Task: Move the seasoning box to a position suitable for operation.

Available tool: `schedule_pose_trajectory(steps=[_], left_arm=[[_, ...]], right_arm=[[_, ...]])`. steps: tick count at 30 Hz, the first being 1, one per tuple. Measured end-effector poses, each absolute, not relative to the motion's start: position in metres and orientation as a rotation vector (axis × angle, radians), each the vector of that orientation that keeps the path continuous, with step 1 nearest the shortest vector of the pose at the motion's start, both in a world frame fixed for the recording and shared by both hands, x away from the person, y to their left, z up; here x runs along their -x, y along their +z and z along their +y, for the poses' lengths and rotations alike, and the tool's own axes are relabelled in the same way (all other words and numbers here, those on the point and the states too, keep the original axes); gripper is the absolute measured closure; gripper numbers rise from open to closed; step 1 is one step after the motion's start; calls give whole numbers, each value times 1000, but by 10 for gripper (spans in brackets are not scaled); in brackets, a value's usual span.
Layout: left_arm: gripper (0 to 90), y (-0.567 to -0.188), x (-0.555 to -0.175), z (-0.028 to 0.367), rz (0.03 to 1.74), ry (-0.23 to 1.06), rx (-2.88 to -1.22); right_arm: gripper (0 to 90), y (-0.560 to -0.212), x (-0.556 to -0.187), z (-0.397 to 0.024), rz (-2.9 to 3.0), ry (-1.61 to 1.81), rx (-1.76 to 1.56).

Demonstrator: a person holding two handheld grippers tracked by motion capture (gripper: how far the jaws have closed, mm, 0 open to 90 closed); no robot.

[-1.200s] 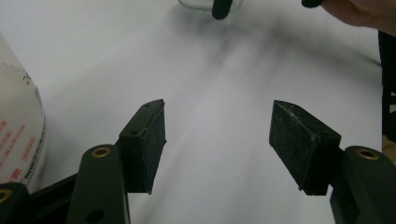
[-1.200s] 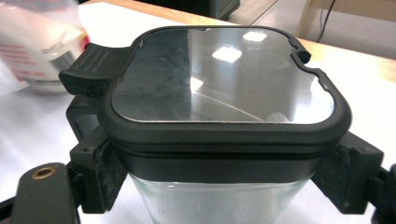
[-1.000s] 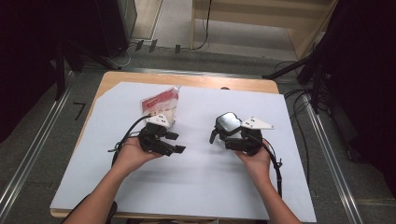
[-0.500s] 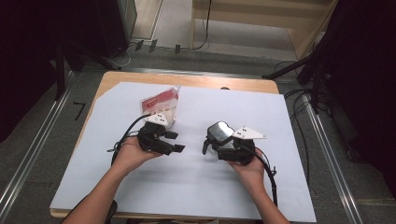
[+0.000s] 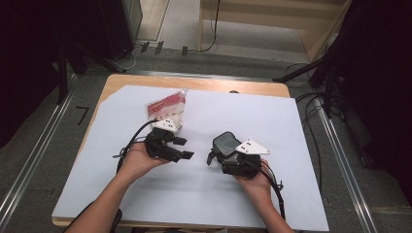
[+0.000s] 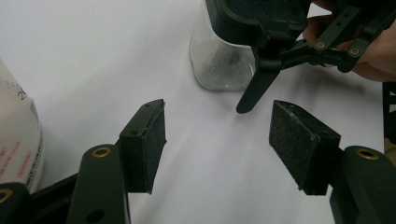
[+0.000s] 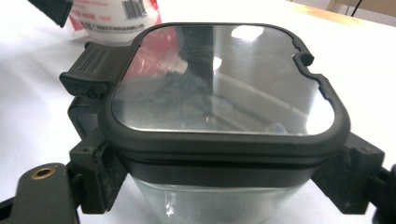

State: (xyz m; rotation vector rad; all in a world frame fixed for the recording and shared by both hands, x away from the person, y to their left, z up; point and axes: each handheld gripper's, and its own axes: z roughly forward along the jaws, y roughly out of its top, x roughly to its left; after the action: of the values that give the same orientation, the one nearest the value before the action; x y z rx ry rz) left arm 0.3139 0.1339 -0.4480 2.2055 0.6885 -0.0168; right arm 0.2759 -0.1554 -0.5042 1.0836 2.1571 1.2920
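Left gripper (image 6: 217, 140) fingers (image 6: 149, 144) stood apart, nothing between. Clear jar (image 6: 219, 65) with dark lid stood on white surface (image 6: 107, 56) ahead, clamped by right gripper (image 6: 303, 42). Red-printed pouch (image 6: 18, 140) at left edge.

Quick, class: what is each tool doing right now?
Left tool: open, holding nothing.
Right tool: shut on the clear container with the dark lid.

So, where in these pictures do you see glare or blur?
Right gripper view: bright reflections on the container's dark-rimmed lid, barcoded pouch behind is soft. Left gripper view: near pads sharp, container slightly blurred. High view: evenly lit sheet, dark surroundings.
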Motion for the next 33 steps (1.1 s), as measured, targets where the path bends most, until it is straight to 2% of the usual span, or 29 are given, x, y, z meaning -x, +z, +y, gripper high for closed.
schedule_pose_trajectory(steps=[13, 16, 17, 24, 25, 26, 29, 30, 31, 32, 33], left_arm=[[374, -445, -313, 133, 669, -23, -2197], [378, -444, -314, 132, 670, -64, -2187], [405, -443, -313, 131, 675, -93, -2183], [418, -436, -314, 125, 626, -62, -2213], [450, -435, -314, 124, 619, -64, -2212], [479, -433, -315, 123, 609, -62, -2225], [506, -429, -317, 119, 588, -49, -2227], [568, -426, -319, 117, 589, -42, -2229], [568, -425, -320, 116, 587, -41, -2233], [616, -423, -323, 115, 591, -58, -2223], [724, -422, -324, 114, 597, -68, -2216]], right_arm=[[132, -492, -272, -164, 2219, 1300, -1144], [135, -488, -268, -169, 2237, 1305, -1154], [135, -486, -264, -172, 2244, 1307, -1167], [149, -476, -255, -185, 2267, 1318, -1202], [169, -475, -255, -187, 2271, 1328, -1208], [240, -472, -254, -193, 2297, 1372, -1212], [293, -469, -255, -198, 2293, 1369, -1219], [387, -464, -257, -204, 2269, 1371, -1208], [387, -464, -257, -204, 2269, 1371, -1208], [415, -463, -258, -205, 2256, 1368, -1215], [501, -461, -260, -209, 2248, 1375, -1218]])
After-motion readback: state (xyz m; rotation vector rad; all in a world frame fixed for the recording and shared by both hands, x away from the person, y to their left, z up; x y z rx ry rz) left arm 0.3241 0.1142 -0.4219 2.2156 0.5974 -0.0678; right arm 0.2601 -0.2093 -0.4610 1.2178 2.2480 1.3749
